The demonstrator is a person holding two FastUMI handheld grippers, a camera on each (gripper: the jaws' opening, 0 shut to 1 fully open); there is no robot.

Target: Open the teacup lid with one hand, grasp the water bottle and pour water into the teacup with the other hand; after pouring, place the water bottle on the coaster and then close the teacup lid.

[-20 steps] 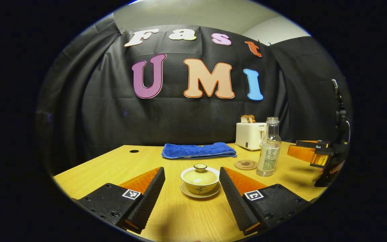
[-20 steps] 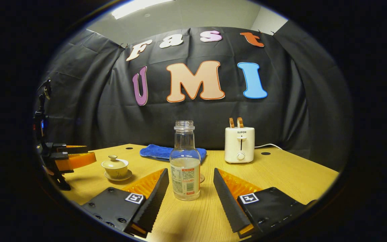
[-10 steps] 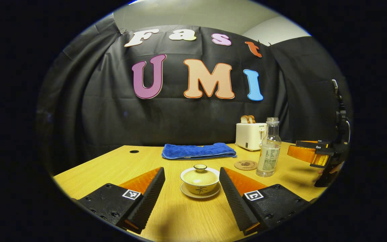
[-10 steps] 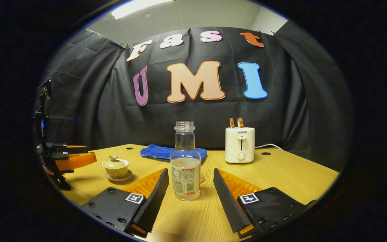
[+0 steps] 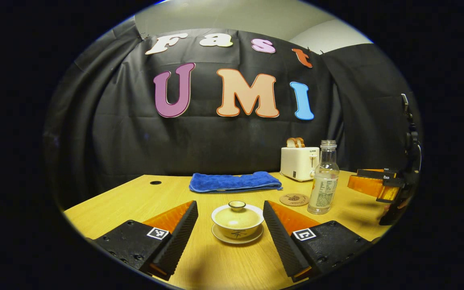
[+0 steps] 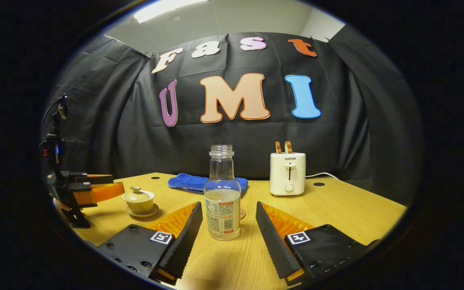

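A pale lidded teacup (image 5: 237, 219) on its saucer stands on the wooden table, between the tips of my open left gripper (image 5: 230, 219), which does not touch it. In the right gripper view the teacup (image 6: 138, 200) sits at the left, with the left gripper (image 6: 95, 188) just beside it. A clear uncapped water bottle (image 6: 222, 197), partly filled, stands upright between the spread fingers of my open right gripper (image 6: 228, 219), untouched. In the left gripper view the bottle (image 5: 323, 184) stands right of the cup, a round brown coaster (image 5: 294, 199) lies beside it, and the right gripper (image 5: 375, 184) is at the far right.
A folded blue towel (image 5: 234, 181) lies at the back of the table (image 5: 127, 201). A white toaster (image 6: 287, 172) with toast in its slots stands at the back right, its cord trailing right. Two cable holes pierce the tabletop.
My left gripper has edged forward toward the teacup, which now sits lower and nearer between its fingers. The right gripper and the bottle have not moved.
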